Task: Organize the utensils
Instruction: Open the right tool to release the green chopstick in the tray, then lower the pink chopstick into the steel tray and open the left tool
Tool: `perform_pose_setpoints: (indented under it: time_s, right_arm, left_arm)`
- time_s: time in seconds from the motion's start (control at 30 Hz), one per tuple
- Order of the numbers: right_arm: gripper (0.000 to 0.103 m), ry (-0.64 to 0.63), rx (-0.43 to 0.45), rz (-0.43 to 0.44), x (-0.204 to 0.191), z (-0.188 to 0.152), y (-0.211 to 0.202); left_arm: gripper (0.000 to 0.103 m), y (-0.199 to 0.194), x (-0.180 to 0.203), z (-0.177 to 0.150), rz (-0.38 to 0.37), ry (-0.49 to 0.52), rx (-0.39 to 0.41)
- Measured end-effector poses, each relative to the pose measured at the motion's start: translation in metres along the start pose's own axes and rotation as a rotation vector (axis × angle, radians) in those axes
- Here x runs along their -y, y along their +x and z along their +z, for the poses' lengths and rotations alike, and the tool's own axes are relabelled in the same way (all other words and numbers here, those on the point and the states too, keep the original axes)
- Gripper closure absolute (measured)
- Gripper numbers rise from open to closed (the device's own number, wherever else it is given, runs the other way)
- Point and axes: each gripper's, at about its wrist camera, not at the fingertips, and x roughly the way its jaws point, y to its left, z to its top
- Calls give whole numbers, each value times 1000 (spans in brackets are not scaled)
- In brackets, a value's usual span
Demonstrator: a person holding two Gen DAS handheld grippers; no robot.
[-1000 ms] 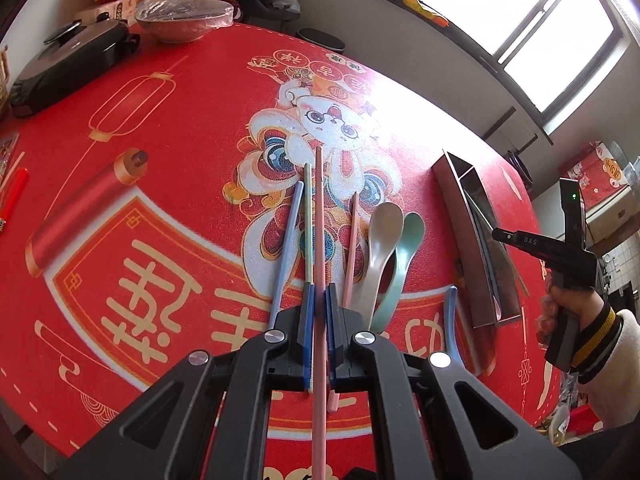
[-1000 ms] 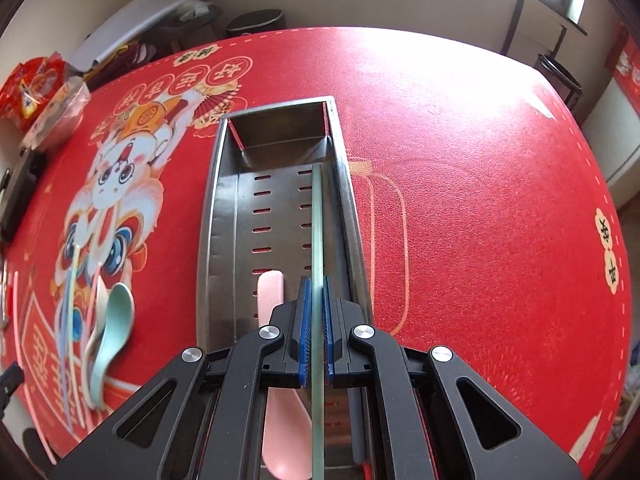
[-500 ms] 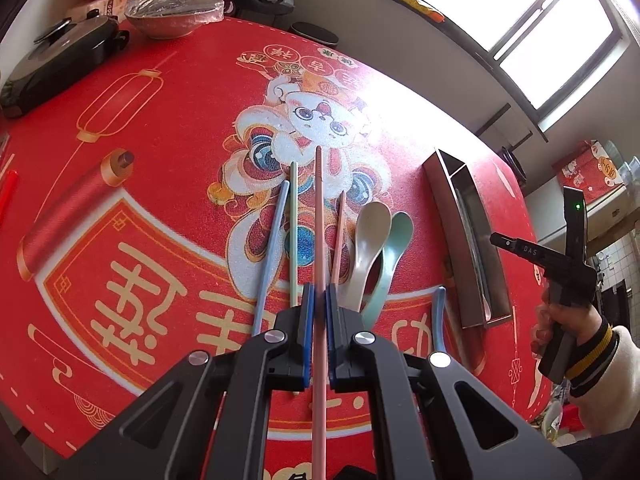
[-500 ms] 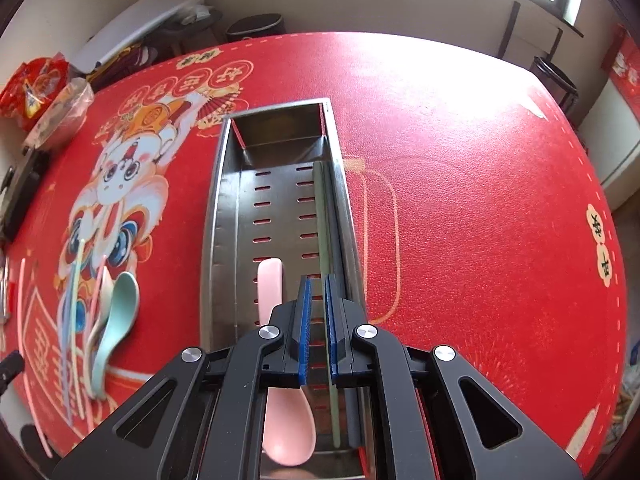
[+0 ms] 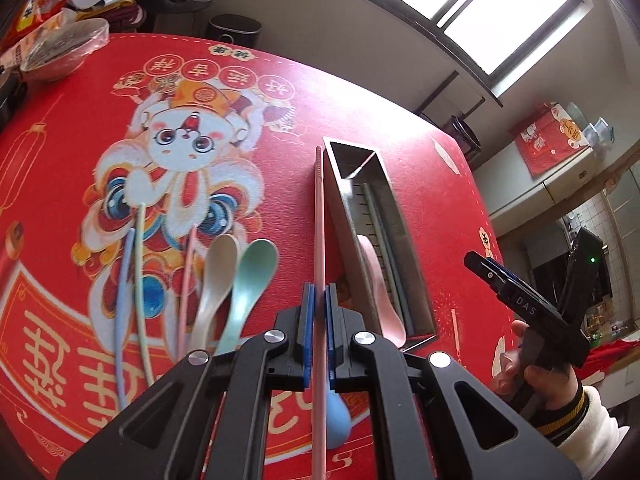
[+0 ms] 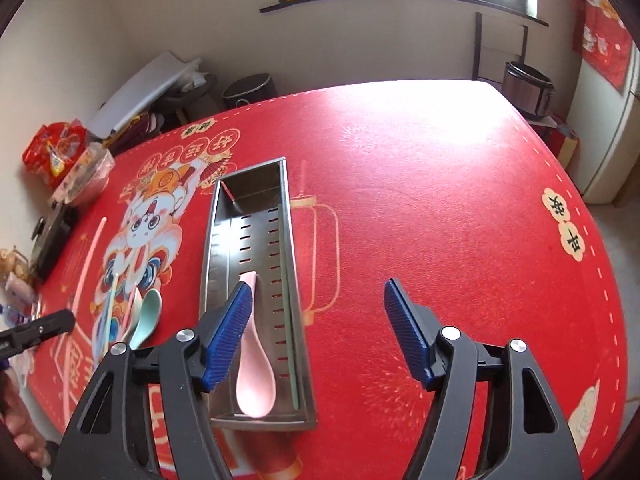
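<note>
Red festive tablecloth, window behind; left tongs clamp pink chopstick; right tongs opening, empty.

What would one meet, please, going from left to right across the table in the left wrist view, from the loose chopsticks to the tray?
Blue chopstick → green chopstick → pink chopstick → beige spoon → green spoon → pink chopstick in the left claw → metal tray.

Metal tray sits lengthwise mid-table, a spoon and a chopstick lying inside it. At its nine o'clock, loose spoons and chopsticks lie side by side on the tablecloth; a covered bowl sits at ten o'clock.
</note>
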Motion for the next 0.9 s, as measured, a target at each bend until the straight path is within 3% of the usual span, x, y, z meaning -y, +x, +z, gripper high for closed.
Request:
perform_pose_setpoints:
  time_s: [0.03,0.07,0.33,0.57,0.9]
  right_arm:
    - [17,13,-3,-2,7,0,-2]
    - [14,27,-3,-4,14,-1,-6]
    - [14,65,-19,-4,52,-5,-14]
    - [14,89,-26,0,81,-11,-21]
    - [14,160,0,-23,127,-16,-36]
  left_arm:
    - [98,6,7,2,-3,2,-9]
    - [98,12,14,5,-7,1,-18]
    - [98,74,56,22,7,-36,-99]
    - [98,135,70,34,60,-151,-173]
    - [98,183,91,40,115,-139,-235]
